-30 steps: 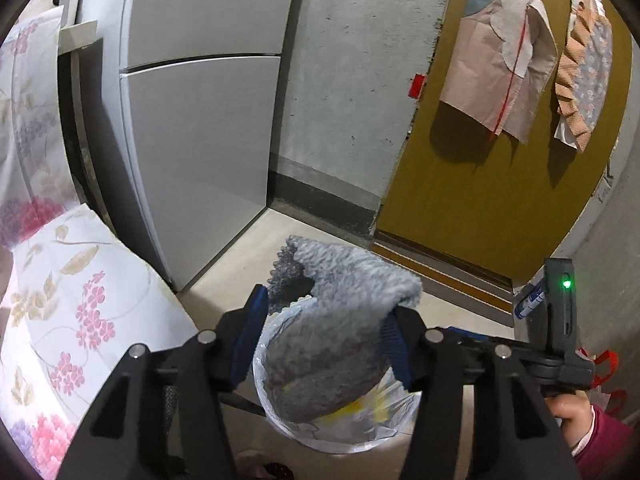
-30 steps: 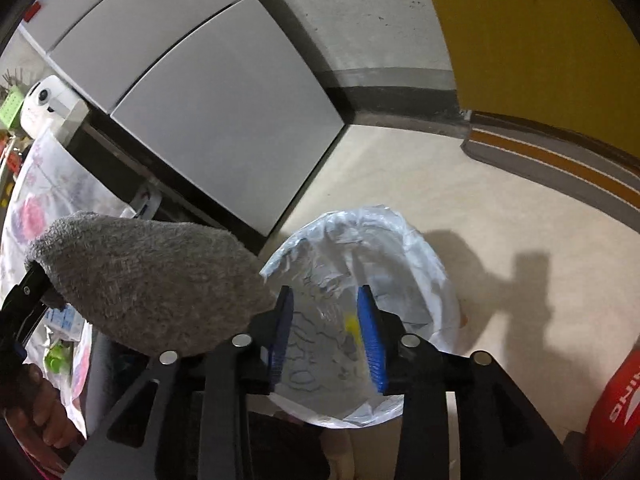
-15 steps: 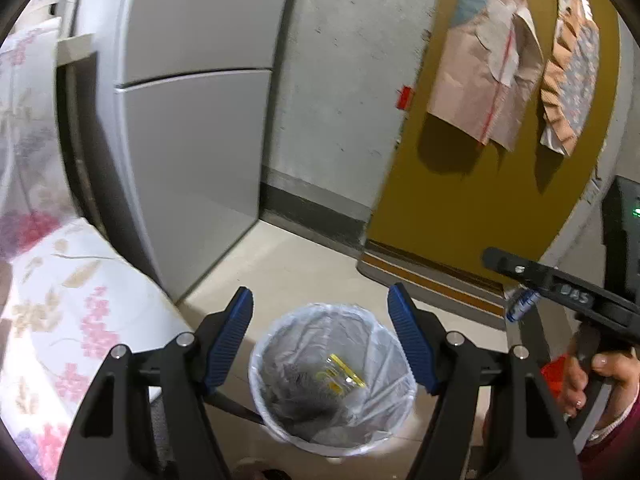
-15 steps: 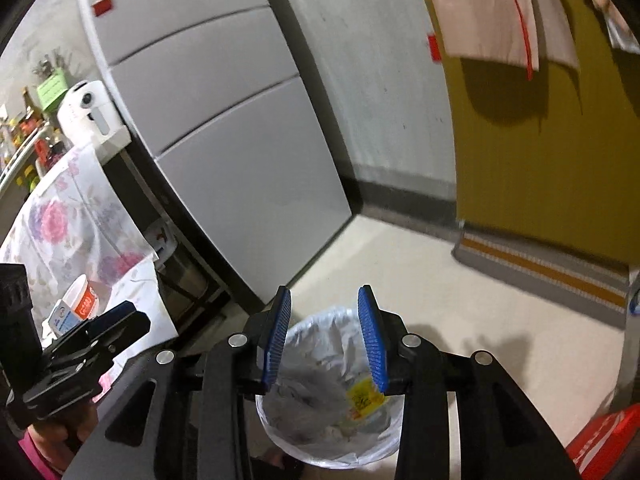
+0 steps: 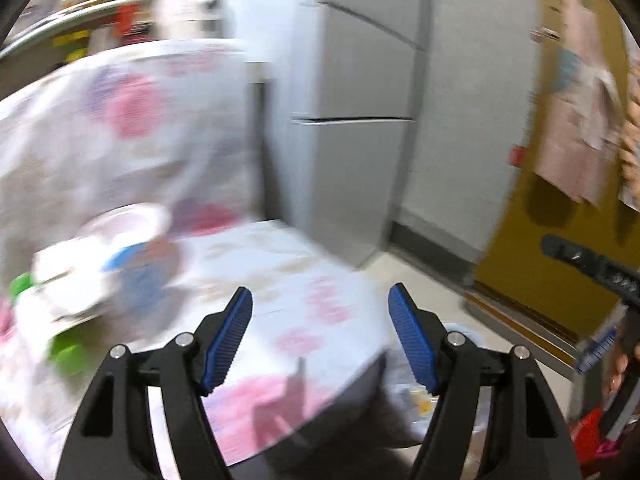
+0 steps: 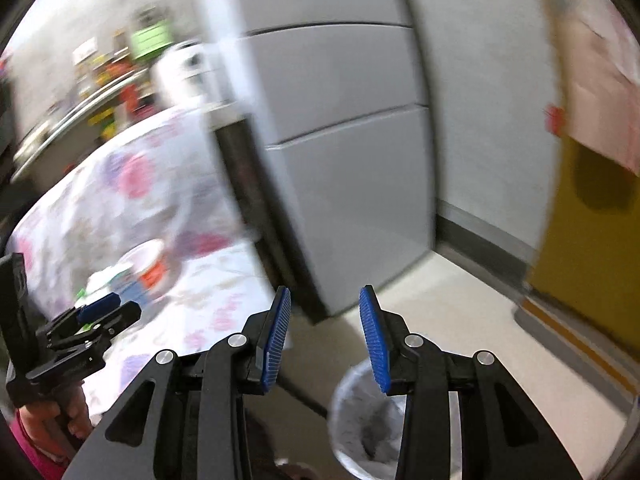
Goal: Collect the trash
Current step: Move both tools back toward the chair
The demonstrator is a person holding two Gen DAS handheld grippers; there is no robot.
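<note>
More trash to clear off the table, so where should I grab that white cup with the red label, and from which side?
Blur hides details, so this is tentative. The cup seems to lean with its open mouth up on the flowered table, among other litter. Take it across the rim or upper wall, coming from above on the fridge side, which looks least crowded. The left gripper is open and nearer.

Floral table [image 5: 304, 280] (blurred cups [image 5: 120, 236] atop)
</note>
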